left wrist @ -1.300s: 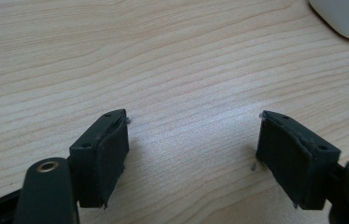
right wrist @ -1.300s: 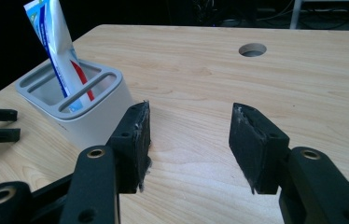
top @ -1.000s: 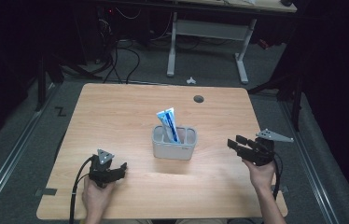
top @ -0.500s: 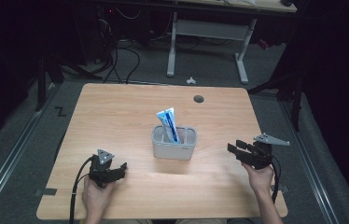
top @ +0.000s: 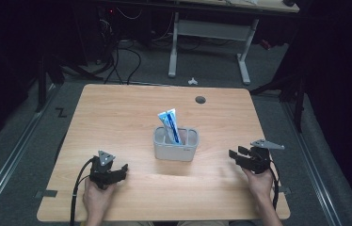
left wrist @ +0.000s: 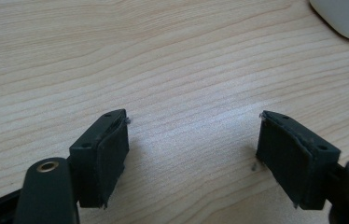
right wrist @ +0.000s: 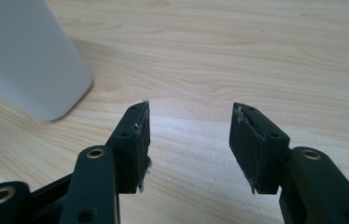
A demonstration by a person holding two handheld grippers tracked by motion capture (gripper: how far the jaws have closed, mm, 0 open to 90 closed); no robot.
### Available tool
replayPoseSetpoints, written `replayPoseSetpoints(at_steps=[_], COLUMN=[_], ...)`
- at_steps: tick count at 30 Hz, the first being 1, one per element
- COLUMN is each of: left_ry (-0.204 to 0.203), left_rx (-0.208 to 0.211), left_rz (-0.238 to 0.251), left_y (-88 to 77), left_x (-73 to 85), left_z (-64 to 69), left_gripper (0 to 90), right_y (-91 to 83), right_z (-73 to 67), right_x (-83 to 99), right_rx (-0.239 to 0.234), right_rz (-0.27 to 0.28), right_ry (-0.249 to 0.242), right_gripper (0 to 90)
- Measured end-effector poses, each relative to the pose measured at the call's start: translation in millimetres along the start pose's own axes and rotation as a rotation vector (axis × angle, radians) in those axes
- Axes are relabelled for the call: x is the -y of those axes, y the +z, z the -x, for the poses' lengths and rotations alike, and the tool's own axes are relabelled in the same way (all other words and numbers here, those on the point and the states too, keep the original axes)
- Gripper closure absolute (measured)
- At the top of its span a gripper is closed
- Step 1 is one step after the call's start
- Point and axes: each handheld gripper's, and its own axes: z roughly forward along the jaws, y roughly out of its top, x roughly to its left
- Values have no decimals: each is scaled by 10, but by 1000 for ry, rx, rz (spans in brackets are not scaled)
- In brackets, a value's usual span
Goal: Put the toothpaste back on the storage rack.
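Right claw [top: 234,156] hovers released and empty beside the grey holder [top: 176,149] with its toothpaste tube [top: 171,123], left claw [top: 120,170] released too, low over the surface [top: 117,113].

You have a light wood desk [top: 117,122] in front of you — its grain runs side to side, and a round cable hole [top: 200,100] sits near its far edge. Beyond it, on the grey carpet [top: 146,66], stands a second table's white frame [top: 209,33]. Black cables [top: 117,56] trail over the floor at far left — a small white piece [top: 192,81] lies just past the desk's far edge.
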Motion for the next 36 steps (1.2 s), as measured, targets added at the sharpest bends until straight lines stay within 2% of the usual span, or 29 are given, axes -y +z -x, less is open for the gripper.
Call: replayPoseSetpoints(at_steps=[11, 19, 20, 28, 36], left_ry=[0, 0, 0, -1, 0], left_rx=[-1, -1, -1, -1, 0], left_rz=[2, 2, 2, 2, 0], left_y=[1, 1, 1, 1, 0], left_x=[1, 1, 1, 1, 0], left_z=[1, 1, 1, 1, 0], left_gripper=[254, 254, 254, 254, 254], right_y=[116, 188, 202, 244, 293], right_z=[-6, -1, -11, -51, -65], right_x=[108, 198, 203, 214, 245], right_rx=[71, 104, 116, 129, 135], right_rz=[-39, -67, -69, -76, -81], right_ry=[-23, -32, -46, -72, -72], right_gripper=[471, 460, 459, 453, 449])
